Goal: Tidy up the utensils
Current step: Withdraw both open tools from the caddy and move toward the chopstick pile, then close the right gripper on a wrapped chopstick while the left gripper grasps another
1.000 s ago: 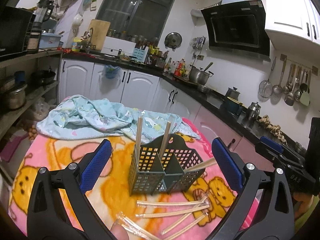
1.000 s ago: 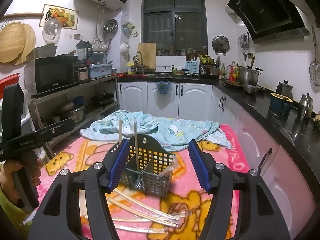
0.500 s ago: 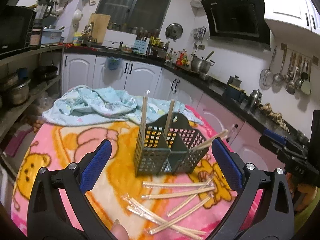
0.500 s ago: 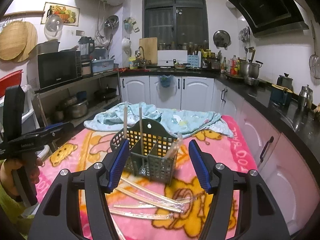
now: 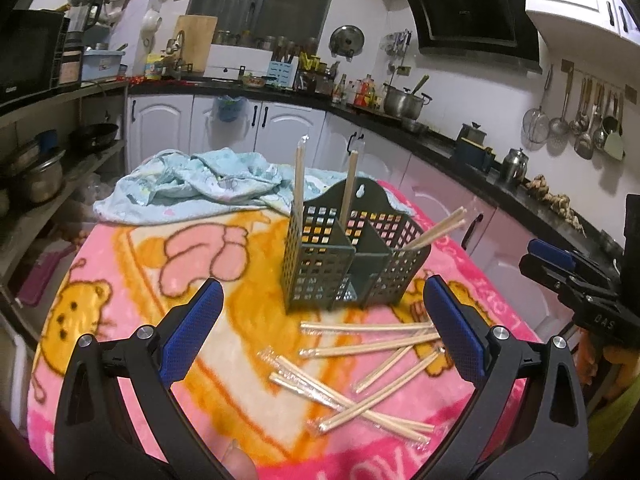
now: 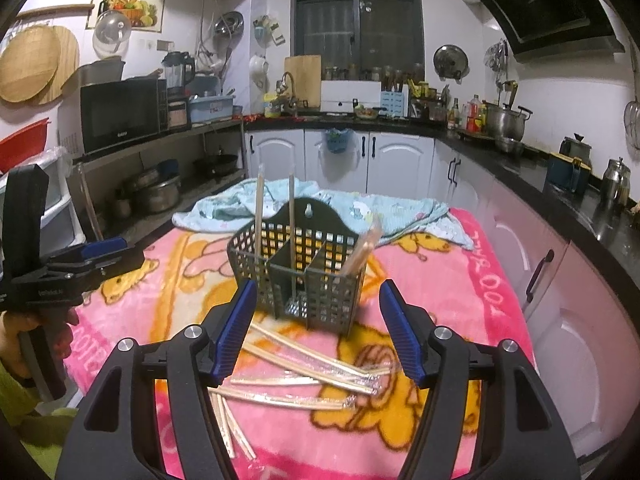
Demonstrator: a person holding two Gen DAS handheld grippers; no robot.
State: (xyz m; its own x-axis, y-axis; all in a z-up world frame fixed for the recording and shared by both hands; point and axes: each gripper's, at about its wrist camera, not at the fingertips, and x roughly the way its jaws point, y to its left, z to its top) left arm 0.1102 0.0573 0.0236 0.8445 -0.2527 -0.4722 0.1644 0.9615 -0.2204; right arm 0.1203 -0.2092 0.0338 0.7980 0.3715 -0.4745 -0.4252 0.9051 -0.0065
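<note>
Pink fleece blanket (image 5: 192, 280) covers the worktop. On it stands a dark slotted basket (image 5: 320, 276) with chopsticks upright in its compartments (image 5: 299, 184); more wrapped chopsticks (image 5: 360, 368) lie loose just at six o'clock of the basket. The left tool (image 5: 320, 336) and right tool (image 6: 316, 328) both hang above that pile, pads spread wide and pinching nothing. The step looks like reaching for another loose pair; next, a tool must drop onto one pair and close across it. The right tool, at three o'clock in the left view, reads "DAS"; the blanket shows partial pink lettering.
</note>
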